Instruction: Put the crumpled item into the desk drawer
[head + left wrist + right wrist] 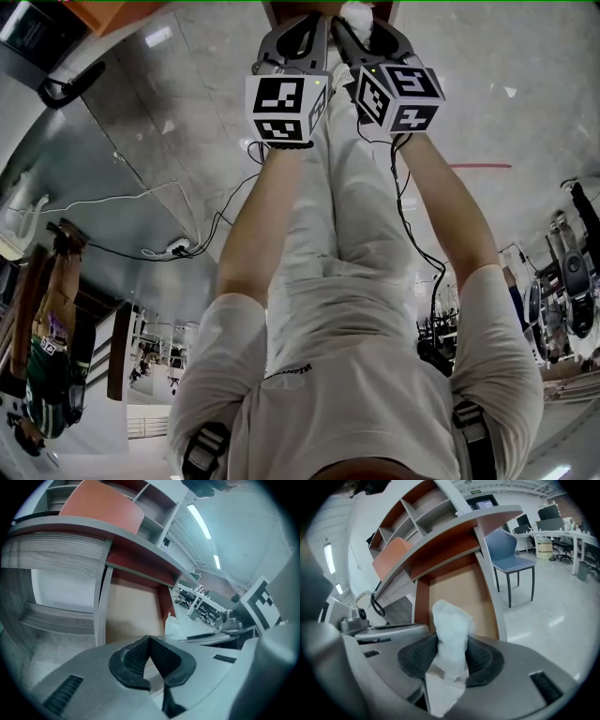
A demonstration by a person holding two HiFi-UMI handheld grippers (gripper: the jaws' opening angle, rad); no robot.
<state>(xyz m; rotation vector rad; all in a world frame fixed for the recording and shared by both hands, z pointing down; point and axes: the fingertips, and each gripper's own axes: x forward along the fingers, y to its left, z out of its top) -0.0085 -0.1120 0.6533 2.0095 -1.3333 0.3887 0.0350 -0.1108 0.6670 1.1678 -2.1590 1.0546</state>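
The crumpled item [451, 637], a white wad of paper, stands between the pads of my right gripper [452, 643], and both pads touch it. In the head view it shows as a white tuft [357, 13] at the tip of the right gripper [367, 36]. My left gripper [150, 641] is shut with nothing in it, its tips meeting; it sits close beside the right one [302, 36]. Both point at the open desk drawer [457, 590], whose beige bottom [131, 613] lies just beyond the jaws. From the left gripper view the wad [172, 625] hangs at the drawer's right edge.
The grey desk top [480, 520] with red-brown trim runs above the drawer, and shelves [417, 513] stand on it. A blue chair [511, 559] stands to the right on the pale floor. Cables [178, 248] trail across the floor on the left.
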